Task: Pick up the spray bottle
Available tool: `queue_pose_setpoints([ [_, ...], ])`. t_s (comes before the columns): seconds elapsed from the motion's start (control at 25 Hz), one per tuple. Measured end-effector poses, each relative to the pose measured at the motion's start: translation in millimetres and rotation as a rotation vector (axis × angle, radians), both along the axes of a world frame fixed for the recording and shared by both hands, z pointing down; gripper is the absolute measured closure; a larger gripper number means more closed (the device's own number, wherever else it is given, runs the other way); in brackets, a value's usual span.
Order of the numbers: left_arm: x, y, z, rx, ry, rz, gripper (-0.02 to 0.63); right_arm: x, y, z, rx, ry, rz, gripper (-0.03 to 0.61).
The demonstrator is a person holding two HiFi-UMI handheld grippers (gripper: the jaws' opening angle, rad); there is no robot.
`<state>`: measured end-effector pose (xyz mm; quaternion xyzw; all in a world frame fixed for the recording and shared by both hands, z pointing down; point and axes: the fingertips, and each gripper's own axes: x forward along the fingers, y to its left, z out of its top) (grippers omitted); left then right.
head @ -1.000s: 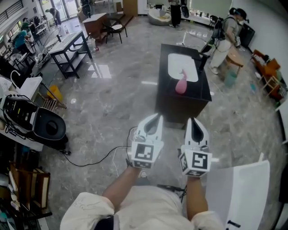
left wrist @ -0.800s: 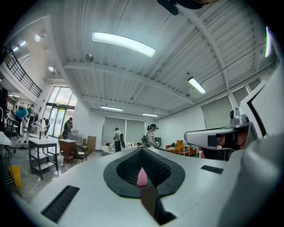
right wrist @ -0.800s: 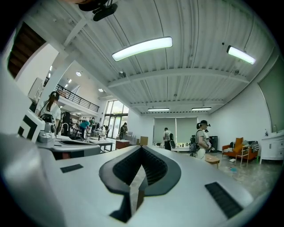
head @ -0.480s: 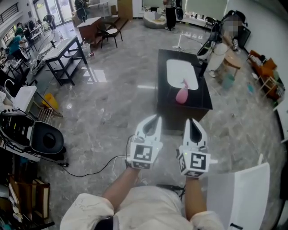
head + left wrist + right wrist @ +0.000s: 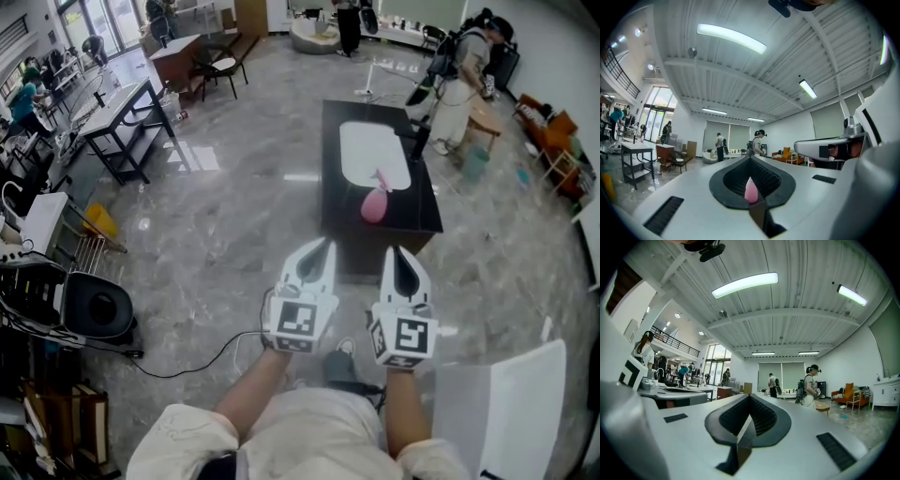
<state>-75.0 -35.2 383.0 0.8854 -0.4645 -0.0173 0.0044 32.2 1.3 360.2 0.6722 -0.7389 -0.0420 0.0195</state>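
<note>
The pink spray bottle (image 5: 374,202) stands on a black table (image 5: 331,178), at the near end of a white mat (image 5: 372,150). Both grippers are held level over the floor, short of the table and well apart from the bottle. My left gripper (image 5: 327,243) is shut with nothing in it. In the left gripper view the bottle (image 5: 751,190) shows small and far off through the slit of the closed left gripper (image 5: 750,160). My right gripper (image 5: 395,251) is also shut and empty. In the right gripper view the right gripper (image 5: 750,397) points past the bottle, which is not visible there.
A person with a backpack (image 5: 459,75) stands beyond the table's far right corner. A white panel (image 5: 506,403) lies at the lower right. A cable (image 5: 192,349) runs over the floor at the left, near a black round bin (image 5: 97,306). Work tables (image 5: 112,108) line the far left.
The table and the pink bottle have drawn nearer and lower in the head view as the person walks forward. Both grippers keep their side-by-side pose and stay shut.
</note>
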Motion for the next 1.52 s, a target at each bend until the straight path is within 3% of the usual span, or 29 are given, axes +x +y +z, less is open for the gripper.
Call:
queue_pose_setpoints([
  [0.76,119.4,-121.0,-13.4,0.016,-0.041,-0.017,0.612,122.7,-125.0,-14.2,0.009,-0.023,-0.012,0.574],
  [1.16,152.1,-166.4,-14.5,0.013,-0.053,-0.07,0.612,160.8,-174.1,-10.6,0.011,-0.042,-0.06,0.574],
  [1.52,156.8,-198.0,-9.1,0.001,-0.067,-0.098,0.612,166.0,-209.1,-0.1,-0.017,-0.062,-0.086,0.574],
])
